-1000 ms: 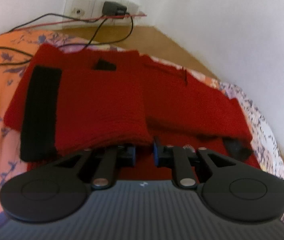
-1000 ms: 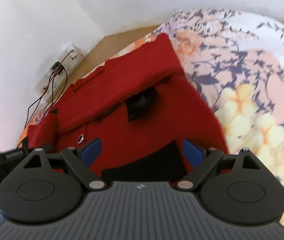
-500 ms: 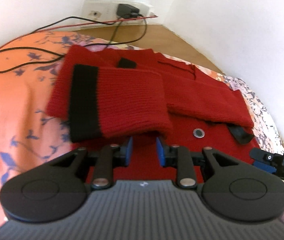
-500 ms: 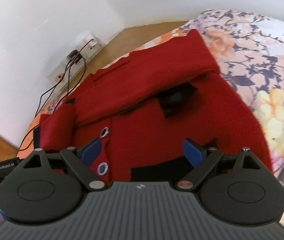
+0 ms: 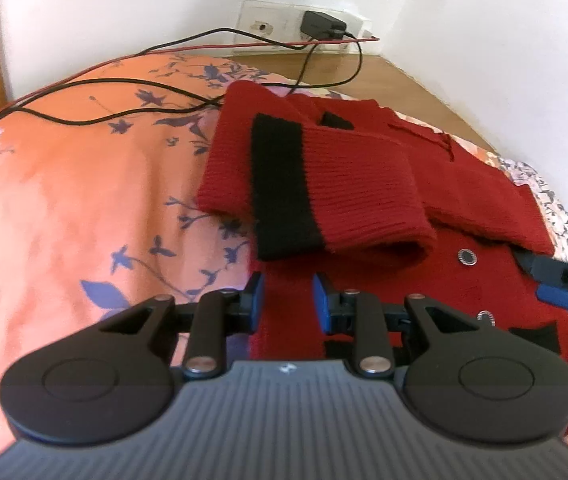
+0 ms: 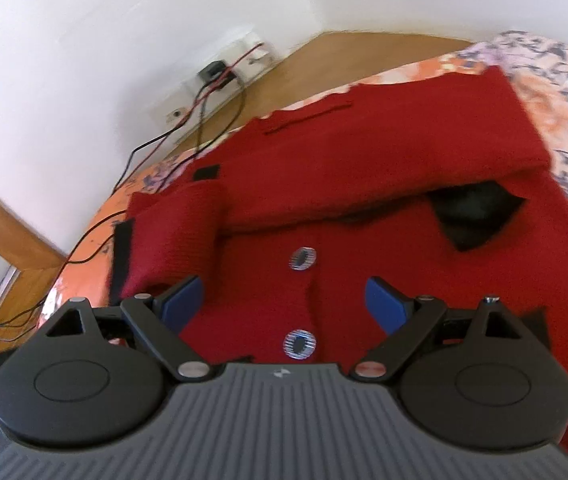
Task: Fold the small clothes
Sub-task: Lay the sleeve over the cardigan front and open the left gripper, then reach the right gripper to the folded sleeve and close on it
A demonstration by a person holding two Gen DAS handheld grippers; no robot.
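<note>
In the left wrist view, the left gripper (image 5: 287, 303) has drawn back from the red knitted cardigan with black trim (image 5: 364, 192) since a second ago, when its blue pads were tucked under the folded sleeve's edge. Now its jaws stand a narrow gap apart with nothing between them, just short of the folded red sleeve with the black cuff band (image 5: 280, 192), which lies ahead of the gripper across the cardigan's left part. The cardigan rests on the orange bed cover with blue flower print (image 5: 84, 200), which spreads to the gripper's left. Black and red cables (image 5: 132, 114) cross the cover farther ahead and run to a white wall socket strip (image 5: 304, 26). At the right edge a blue-padded finger of the right gripper (image 5: 560, 290) shows only in part; the cardigan's near hem is hidden behind the left gripper's body.

In the right wrist view, the right gripper (image 6: 284, 302) is held wide open and empty above the cardigan's front, where two round silver buttons (image 6: 299, 342) lie between its fingers; it sits farther over the garment than before. The other sleeve lies folded across the chest ahead, a black cuff (image 6: 474, 212) poking out ahead and to the right. This view is blurred, so the knit texture is hard to make out.
</note>
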